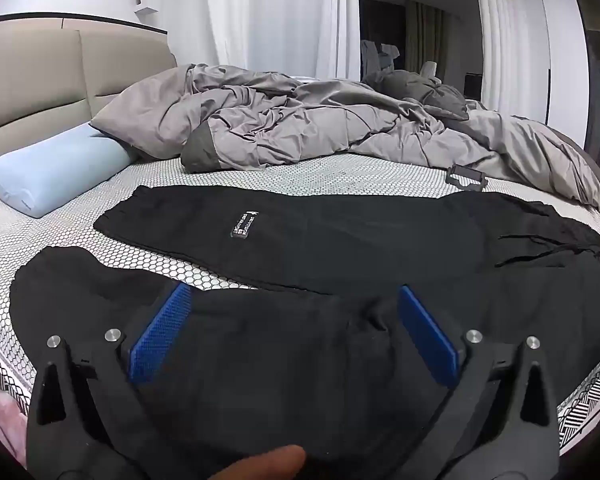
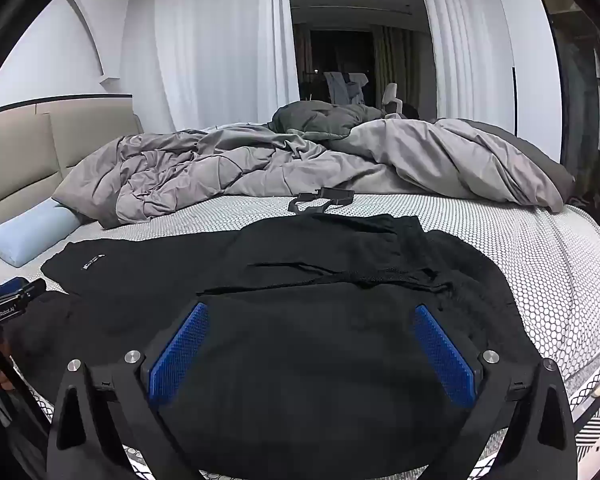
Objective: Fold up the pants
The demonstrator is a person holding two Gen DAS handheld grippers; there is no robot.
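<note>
Two grippers hang over black pants (image 1: 340,240) spread along the near edge of the bed (image 1: 340,176), legs toward the headboard side, waistband and drawstring toward the foot. The left gripper (image 1: 296,312) is released, its blue pads wide apart above the nearer leg; that leg's lower edge is hidden behind the gripper body. The right gripper (image 2: 314,330) is likewise released above the hip area, and whether its pads touch the cloth cannot be told. A small white label (image 1: 244,226) on the far leg is too blurred to read. Beyond the pants lie a crumpled grey duvet (image 1: 320,128), a pale blue pillow (image 1: 48,176) near the headboard corner, and a small black object (image 2: 320,200), hard to make out.
</note>
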